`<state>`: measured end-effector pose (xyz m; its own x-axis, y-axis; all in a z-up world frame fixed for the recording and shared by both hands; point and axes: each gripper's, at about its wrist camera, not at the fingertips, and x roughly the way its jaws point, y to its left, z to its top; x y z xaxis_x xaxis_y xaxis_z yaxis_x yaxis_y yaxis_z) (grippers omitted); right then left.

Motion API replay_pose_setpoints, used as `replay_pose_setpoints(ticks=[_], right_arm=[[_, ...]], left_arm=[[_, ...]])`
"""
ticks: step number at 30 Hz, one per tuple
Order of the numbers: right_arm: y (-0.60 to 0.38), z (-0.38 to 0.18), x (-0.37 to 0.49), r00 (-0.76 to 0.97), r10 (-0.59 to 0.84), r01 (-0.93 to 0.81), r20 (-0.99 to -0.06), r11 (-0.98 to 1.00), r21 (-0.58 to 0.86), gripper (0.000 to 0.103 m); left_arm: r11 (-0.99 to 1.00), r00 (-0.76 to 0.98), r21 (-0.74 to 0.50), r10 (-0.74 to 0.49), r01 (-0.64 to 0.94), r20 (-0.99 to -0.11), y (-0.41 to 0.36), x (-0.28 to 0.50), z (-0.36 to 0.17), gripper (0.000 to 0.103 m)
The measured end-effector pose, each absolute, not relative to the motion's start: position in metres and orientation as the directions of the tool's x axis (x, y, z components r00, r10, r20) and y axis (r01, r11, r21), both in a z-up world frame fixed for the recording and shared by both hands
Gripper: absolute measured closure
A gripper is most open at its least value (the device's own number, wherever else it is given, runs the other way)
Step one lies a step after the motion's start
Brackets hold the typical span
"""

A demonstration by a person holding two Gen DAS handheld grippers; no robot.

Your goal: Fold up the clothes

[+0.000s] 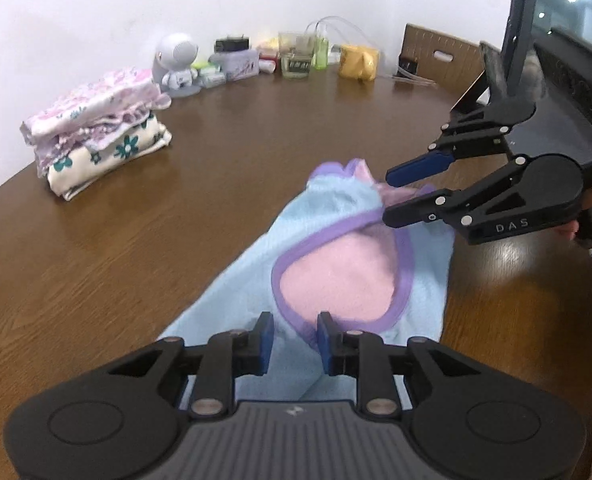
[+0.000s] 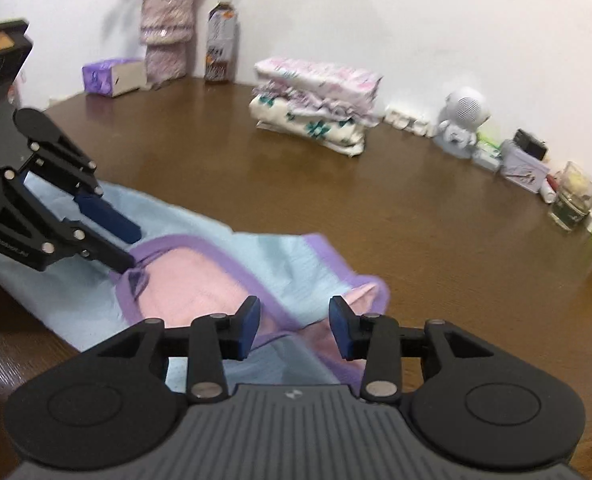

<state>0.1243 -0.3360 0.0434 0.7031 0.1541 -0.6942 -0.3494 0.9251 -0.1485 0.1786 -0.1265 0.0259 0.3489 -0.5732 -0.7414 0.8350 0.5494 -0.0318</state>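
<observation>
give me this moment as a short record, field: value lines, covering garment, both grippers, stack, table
garment: light blue garment with purple trim and pink lining, lying partly spread on the table
left gripper: left gripper open, fingers over the garment's near end, nothing clamped
right gripper: right gripper open, above the purple-edged end, nothing clamped
stack: folded clothes stack, floral prints, set apart from the garment
table: brown wooden table, small items along the wall
</observation>
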Motion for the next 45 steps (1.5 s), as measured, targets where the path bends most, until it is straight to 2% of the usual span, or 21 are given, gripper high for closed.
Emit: replay_pose_setpoints(ticks=[1,2,3,4,7,12,18,21,22,23,24,27,28,29,35,39,40,42,43,44,45], right_arm=[[-0.333,0.039,0.127,0.694,0.140,-0.352,-0.706,0.922,-0.164,0.067],[-0.330,0.034,0.130,0.687,0.125,-0.353,-0.716,0.918,-0.179,0.071],[-0.329,0.034,0.132,0.687,0.119,-0.352,-0.717,0.918,-0.185,0.080],[-0.329,0.035,0.133,0.690,0.118,-0.351,-0.714,0.917,-0.187,0.095],[-0.330,0.043,0.132,0.703,0.120,-0.346,-0.701,0.919,-0.190,0.098],[-0.335,0.060,0.123,0.727,0.128,-0.339,-0.674,0.921,-0.191,0.098],[-0.335,0.049,0.124,0.701,0.121,-0.344,-0.703,0.921,-0.185,0.093],[-0.327,0.044,0.124,0.712,0.111,-0.359,-0.693,0.906,-0.223,0.072],[-0.324,0.043,0.124,0.715,0.107,-0.362,-0.691,0.902,-0.235,0.070],[-0.323,0.041,0.127,0.714,0.102,-0.362,-0.693,0.900,-0.241,0.070],[-0.322,0.039,0.129,0.712,0.095,-0.361,-0.696,0.900,-0.245,0.070],[-0.324,0.039,0.133,0.711,0.084,-0.344,-0.698,0.907,-0.242,0.094],[-0.325,0.040,0.134,0.712,0.082,-0.338,-0.697,0.911,-0.238,0.095],[-0.327,0.043,0.133,0.718,0.080,-0.334,-0.691,0.911,-0.242,0.096],[-0.328,0.061,0.127,0.758,0.064,-0.329,-0.649,0.897,-0.296,0.097],[-0.328,0.057,0.124,0.753,0.023,-0.326,-0.657,0.881,-0.342,0.097],[-0.327,0.053,0.122,0.744,0.015,-0.334,-0.668,0.874,-0.353,0.097],[-0.326,0.045,0.119,0.723,0.004,-0.350,-0.691,0.864,-0.362,0.094],[-0.326,0.042,0.118,0.715,-0.002,-0.353,-0.699,0.863,-0.362,0.090],[-0.328,0.041,0.116,0.713,-0.006,-0.346,-0.701,0.867,-0.359,0.088],[-0.330,0.041,0.115,0.715,-0.010,-0.335,-0.699,0.873,-0.354,0.083]], left_arm=[[0.552,0.346,-0.040,-0.576,0.833,-0.741,-0.126,0.179,0.025,0.083],[0.552,0.347,-0.040,-0.577,0.833,-0.739,-0.127,0.179,0.025,0.092],[0.551,0.348,-0.039,-0.579,0.833,-0.737,-0.127,0.179,0.026,0.096],[0.551,0.356,-0.032,-0.582,0.834,-0.731,-0.126,0.177,0.029,0.098],[0.548,0.373,-0.031,-0.608,0.836,-0.701,-0.121,0.172,0.041,0.099],[0.534,0.364,-0.060,-0.649,0.843,-0.668,-0.113,0.164,0.056,0.099],[0.522,0.338,-0.054,-0.625,0.851,-0.704,-0.121,0.160,0.041,0.097],[0.525,0.345,-0.046,-0.620,0.850,-0.705,-0.121,0.158,0.038,0.086],[0.523,0.344,-0.045,-0.620,0.851,-0.705,-0.120,0.157,0.038,0.076],[0.524,0.350,-0.037,-0.617,0.851,-0.705,-0.120,0.156,0.037,0.070],[0.527,0.354,-0.030,-0.611,0.850,-0.708,-0.120,0.155,0.036,0.070],[0.541,0.370,-0.004,-0.581,0.841,-0.725,-0.124,0.156,0.030,0.074],[0.542,0.369,-0.004,-0.578,0.840,-0.728,-0.124,0.156,0.028,0.090],[0.543,0.368,-0.005,-0.575,0.840,-0.731,-0.125,0.157,0.027,0.100],[0.541,0.378,-0.027,-0.623,0.841,-0.685,-0.123,0.155,0.039,0.100],[0.521,0.344,-0.062,-0.644,0.851,-0.684,-0.130,0.153,0.035,0.099],[0.514,0.331,-0.074,-0.649,0.855,-0.685,-0.132,0.152,0.032,0.097],[0.496,0.302,-0.093,-0.654,0.863,-0.694,-0.136,0.151,0.027,0.086],[0.489,0.292,-0.098,-0.658,0.867,-0.695,-0.137,0.150,0.026,0.075],[0.483,0.286,-0.104,-0.663,0.869,-0.692,-0.136,0.148,0.026,0.069],[0.484,0.291,-0.107,-0.671,0.868,-0.682,-0.132,0.146,0.029,0.068]])
